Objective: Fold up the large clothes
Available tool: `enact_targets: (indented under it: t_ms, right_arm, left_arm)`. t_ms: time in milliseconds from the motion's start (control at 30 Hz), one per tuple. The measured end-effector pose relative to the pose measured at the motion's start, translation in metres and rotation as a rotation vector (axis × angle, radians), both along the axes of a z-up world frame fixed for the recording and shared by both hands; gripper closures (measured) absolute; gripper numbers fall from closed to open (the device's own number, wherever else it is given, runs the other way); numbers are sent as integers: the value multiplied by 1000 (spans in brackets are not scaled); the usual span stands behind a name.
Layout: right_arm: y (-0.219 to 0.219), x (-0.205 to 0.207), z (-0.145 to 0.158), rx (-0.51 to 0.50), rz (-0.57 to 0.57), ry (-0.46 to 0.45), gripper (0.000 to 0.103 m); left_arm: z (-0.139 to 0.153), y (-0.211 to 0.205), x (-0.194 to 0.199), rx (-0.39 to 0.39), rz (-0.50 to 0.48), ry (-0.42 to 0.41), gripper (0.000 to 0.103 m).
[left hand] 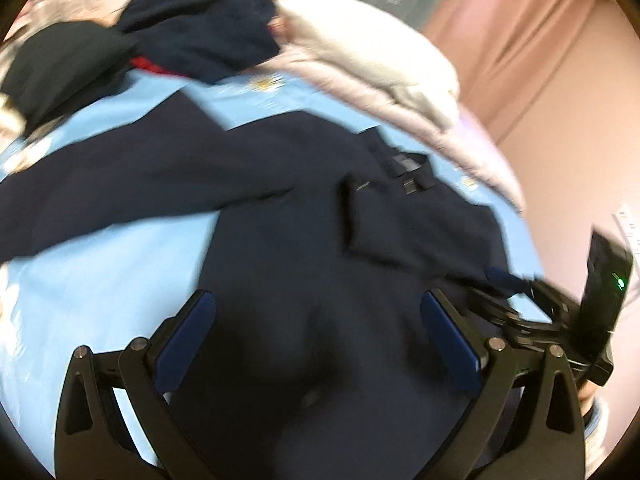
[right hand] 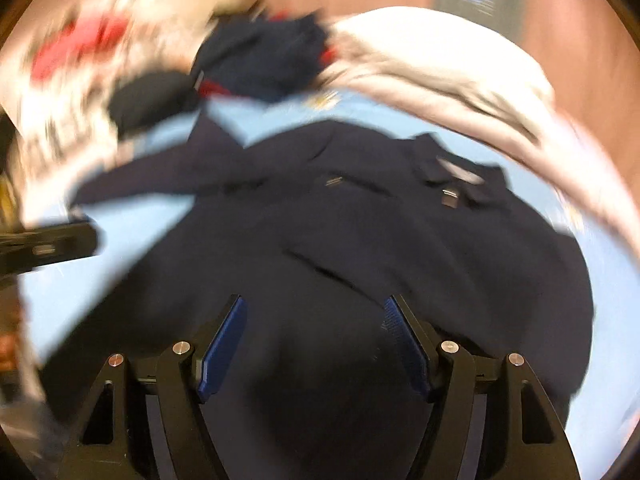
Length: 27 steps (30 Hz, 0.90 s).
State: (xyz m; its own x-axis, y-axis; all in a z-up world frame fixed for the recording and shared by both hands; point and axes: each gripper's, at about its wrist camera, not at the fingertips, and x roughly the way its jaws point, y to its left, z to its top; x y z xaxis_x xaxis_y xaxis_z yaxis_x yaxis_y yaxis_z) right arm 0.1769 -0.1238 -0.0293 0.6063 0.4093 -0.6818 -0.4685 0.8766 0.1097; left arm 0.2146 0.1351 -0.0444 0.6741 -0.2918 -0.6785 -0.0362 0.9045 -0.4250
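A large navy collared garment (left hand: 304, 208) lies spread on a light blue sheet (left hand: 100, 276), collar toward the far right and one sleeve stretched to the left. My left gripper (left hand: 318, 308) hovers over its lower body, jaws wide apart, nothing pinched between the blue pads (left hand: 192, 332). In the right wrist view the same garment (right hand: 360, 232) fills the middle. My right gripper (right hand: 316, 312) is open above its hem area, with dark cloth lying under the fingers (right hand: 408, 344). The right gripper (left hand: 516, 312) also shows at the garment's right edge, and the left gripper (right hand: 48, 246) at the left border.
At the back lie a crumpled navy garment with red trim (left hand: 200, 36), a black one (left hand: 60, 68) and a cream folded pile (left hand: 372, 64). A plaid cloth (right hand: 68, 100) lies at the left. Pink curtains (left hand: 520, 40) hang beyond the bed's right edge.
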Motion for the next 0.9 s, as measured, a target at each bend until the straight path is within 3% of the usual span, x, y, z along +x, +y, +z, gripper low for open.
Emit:
enact_targets:
  t_ms: [167,233,300,433,467,567,600,633,667,733,767,800,833,900]
  right_arm:
    - [-131,21,8,262,-343,11,33]
    - [-174,30,0,362,-462,24,35]
    - [-194,36,-11,388,-535,43,37]
    - [-215,78,-39,400,-653,130,38]
    - [-226,77,-42,397,-667,144,38]
    - [-226,95,-57,360,-716,184,38]
    - [-228,100,-62,375,-713,203,38]
    - [-227,109,-69,386,-709,224,38]
    - [-234,111,-73,389,-713,241,38]
    - [-236,123,-82,385,-704,269,38]
    - [-238,122,-83,377,-697,272,45]
    - [-235,122,-82,357,-684,262,61]
    - [-226,123,-79,302,-655,240,98]
    - [-227,118,-69,246,-655,170,99]
  left_arm:
    - [9,-43,64,-159,-141,-13,3]
    - [5,-64,89,-202,-182,-6,13]
    - [-1,-90,117,-172,-201,0,22]
    - [-27,-122,160,-123,-223,55,32]
    - [-39,-125,168,-79,-205,76,32]
    - [-75,-113,177,34,-164,185,35]
    - [-87,-108,175,56,-162,219,47]
    - [-92,-103,172,72,-170,214,60]
    - [-92,-98,165,94,-183,172,63]
    - [-91,-87,157,94,-188,171,63]
    - [-91,-82,155,90,-189,174,63]
    - [-91,-78,151,101,-184,177,63]
    - [-91,-74,150,104,-184,178,63]
    - [-91,-70,150,94,-194,181,63]
